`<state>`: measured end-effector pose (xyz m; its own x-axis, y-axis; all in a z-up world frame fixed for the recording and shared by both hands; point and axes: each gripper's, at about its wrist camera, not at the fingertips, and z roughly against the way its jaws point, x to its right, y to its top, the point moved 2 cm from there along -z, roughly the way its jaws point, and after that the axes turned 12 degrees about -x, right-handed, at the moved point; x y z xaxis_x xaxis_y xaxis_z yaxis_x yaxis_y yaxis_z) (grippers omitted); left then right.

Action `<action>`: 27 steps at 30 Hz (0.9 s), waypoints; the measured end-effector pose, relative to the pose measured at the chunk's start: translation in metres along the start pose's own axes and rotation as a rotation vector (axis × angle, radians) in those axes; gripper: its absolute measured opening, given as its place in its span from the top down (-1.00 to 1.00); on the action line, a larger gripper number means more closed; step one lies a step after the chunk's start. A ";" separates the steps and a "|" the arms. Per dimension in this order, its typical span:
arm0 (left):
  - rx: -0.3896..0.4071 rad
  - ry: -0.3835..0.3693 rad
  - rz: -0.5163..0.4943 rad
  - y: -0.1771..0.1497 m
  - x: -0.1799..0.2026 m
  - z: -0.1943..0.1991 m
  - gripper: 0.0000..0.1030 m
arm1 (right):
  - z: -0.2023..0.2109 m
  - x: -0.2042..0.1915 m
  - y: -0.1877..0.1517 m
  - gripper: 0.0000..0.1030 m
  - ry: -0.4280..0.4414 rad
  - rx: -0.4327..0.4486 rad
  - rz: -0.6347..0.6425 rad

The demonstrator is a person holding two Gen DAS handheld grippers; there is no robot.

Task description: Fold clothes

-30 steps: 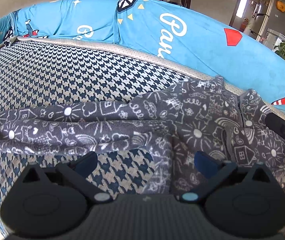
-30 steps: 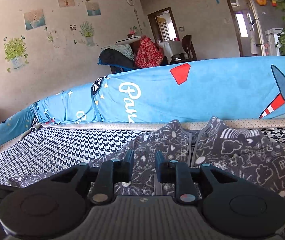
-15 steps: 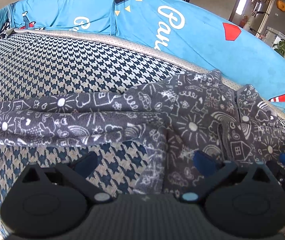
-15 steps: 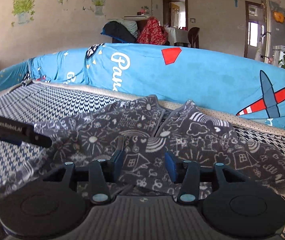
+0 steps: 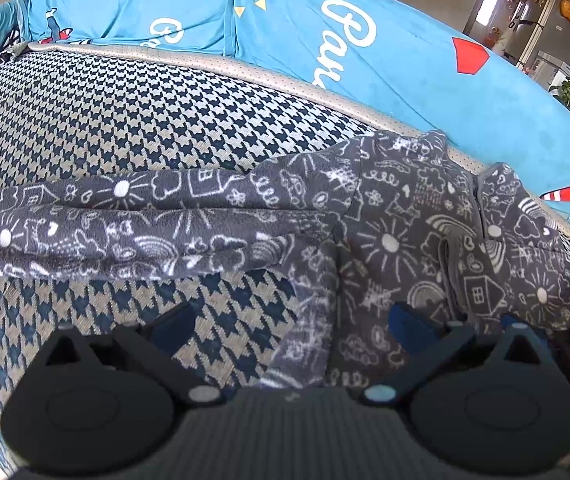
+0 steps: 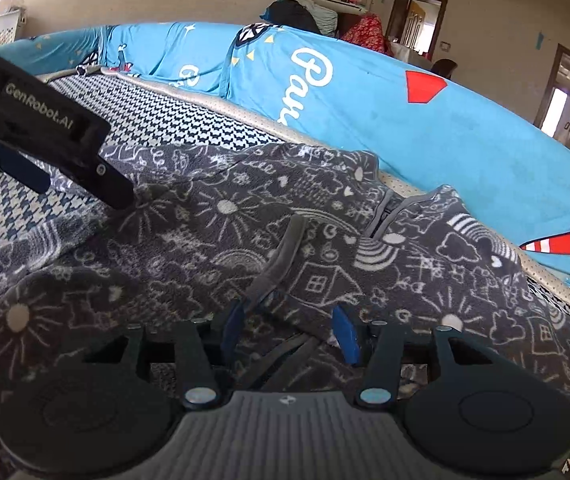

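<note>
Spread jaws of both grippers, left (image 5: 289, 328) and right (image 6: 287, 330), low over jacket (image 5: 385, 240) hem on sofa (image 5: 125, 112): pinching one layer only likely best.

Bright, even daylight from the doorway (image 6: 563, 96); strong fisheye bending at edges, soft near-field blur.

Dark grey fleece garment (image 5: 385, 240), printed all over with white chalk-style doodles: suns, houses, rainbows, clouds, hearts; plain grey trim along its zip edge. Houndstooth woven seat cover (image 5: 125, 120) in navy and beige, edged by a beige perforated border strip (image 5: 245, 70). Bright blue plush backrest cover (image 6: 365, 112) carrying white script lettering, a red pentagon patch, small yellow triangles, and a red-and-white striped aeroplane motif. Black plastic grippers with blue finger pads (image 6: 345, 332).
</note>
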<state>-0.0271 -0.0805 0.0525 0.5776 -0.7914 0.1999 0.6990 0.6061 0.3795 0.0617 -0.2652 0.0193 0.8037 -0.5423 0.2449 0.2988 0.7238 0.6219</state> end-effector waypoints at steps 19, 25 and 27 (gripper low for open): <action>0.041 0.059 0.013 0.001 -0.003 0.003 -1.00 | 0.013 -0.002 0.034 0.79 0.157 0.185 -0.224; 0.076 0.094 0.010 0.003 -0.002 0.006 -1.00 | 0.024 -0.006 0.033 0.61 0.218 0.173 -0.190; 0.084 0.098 0.004 0.003 -0.001 0.007 -1.00 | 0.032 -0.004 0.032 0.47 0.228 0.184 -0.190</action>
<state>-0.0284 -0.0789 0.0598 0.6214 -0.7751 0.1143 0.6615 0.5971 0.4538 0.0514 -0.2532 0.0620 0.8433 -0.5354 -0.0475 0.3730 0.5192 0.7690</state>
